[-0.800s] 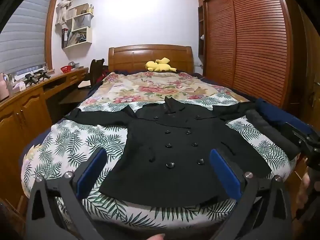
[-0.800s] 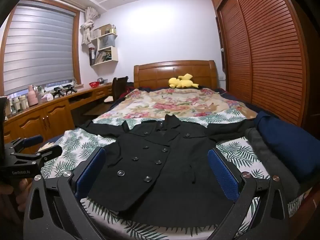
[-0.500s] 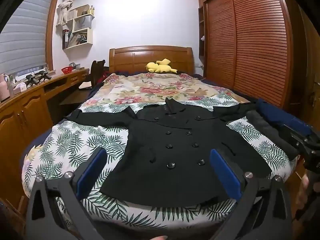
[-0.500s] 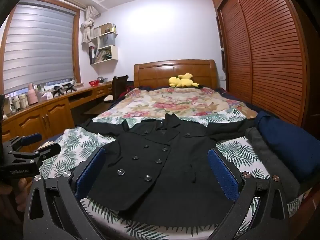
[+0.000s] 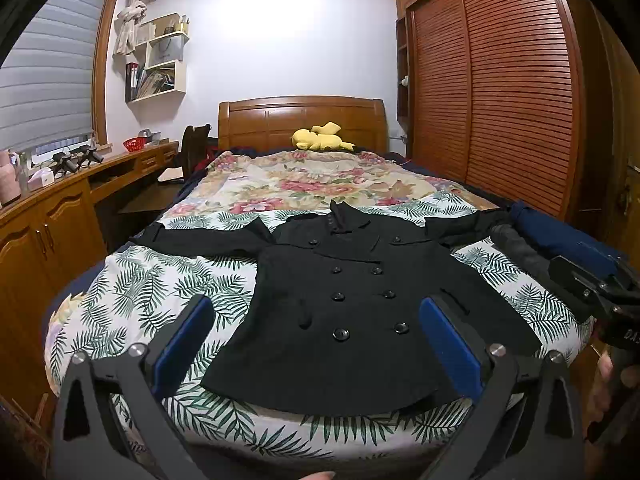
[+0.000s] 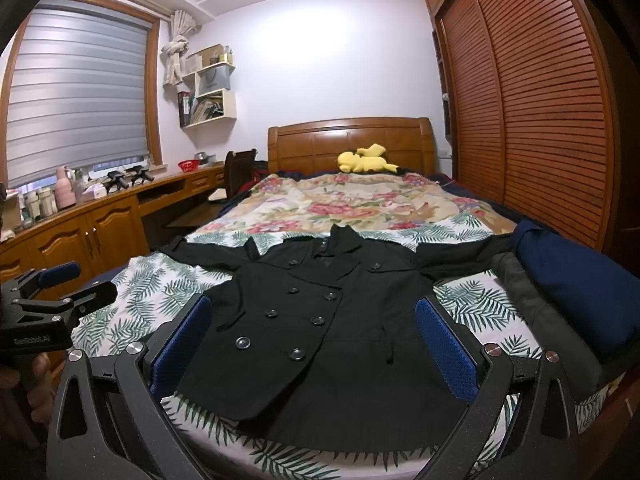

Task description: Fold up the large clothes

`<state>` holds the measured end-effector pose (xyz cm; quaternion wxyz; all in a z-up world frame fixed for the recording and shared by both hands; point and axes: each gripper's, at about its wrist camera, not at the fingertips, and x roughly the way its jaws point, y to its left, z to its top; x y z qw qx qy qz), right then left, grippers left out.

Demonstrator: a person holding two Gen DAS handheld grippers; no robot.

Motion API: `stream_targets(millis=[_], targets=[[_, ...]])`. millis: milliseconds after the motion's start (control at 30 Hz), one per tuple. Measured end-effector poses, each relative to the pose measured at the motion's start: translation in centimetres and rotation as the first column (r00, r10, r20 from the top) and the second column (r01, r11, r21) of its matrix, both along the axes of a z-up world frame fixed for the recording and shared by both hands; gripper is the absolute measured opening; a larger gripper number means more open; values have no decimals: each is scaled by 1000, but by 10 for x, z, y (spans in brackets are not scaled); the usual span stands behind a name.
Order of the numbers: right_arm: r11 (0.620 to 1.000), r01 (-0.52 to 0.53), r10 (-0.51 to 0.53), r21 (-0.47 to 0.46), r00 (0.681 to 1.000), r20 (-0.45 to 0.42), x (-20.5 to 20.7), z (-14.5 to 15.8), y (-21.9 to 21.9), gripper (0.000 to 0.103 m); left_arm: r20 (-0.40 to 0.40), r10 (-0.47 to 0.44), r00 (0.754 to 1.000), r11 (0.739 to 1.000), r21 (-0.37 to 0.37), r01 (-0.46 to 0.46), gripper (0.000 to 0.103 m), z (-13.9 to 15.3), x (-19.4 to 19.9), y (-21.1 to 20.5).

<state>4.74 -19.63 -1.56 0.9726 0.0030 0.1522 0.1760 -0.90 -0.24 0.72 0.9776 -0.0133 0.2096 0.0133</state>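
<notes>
The right sleeve end of the black coat (image 5: pixel 356 304) is concealed beneath the folded grey garment (image 5: pixel 520 246) and navy garment (image 5: pixel 560 236) in both views. The coat hem is partly masked by the blue pads (image 6: pixel 182 344) in the right wrist view. The right gripper (image 5: pixel 600 280) is cut off by the frame edge in the left wrist view. Items on the wall shelf (image 6: pixel 210 92) are too small to be identified.

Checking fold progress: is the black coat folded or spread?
Spread: the black double-breasted coat lies flat, front up, both sleeves stretched sideways.
</notes>
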Motion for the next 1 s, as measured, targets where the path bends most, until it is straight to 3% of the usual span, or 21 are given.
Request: stream_targets(millis=[1000], targets=[[1000,-4,4,-2,1000,-3,-2,-4,2,103,16,8,1000,1000,-8,-8,103,7,-4,2]])
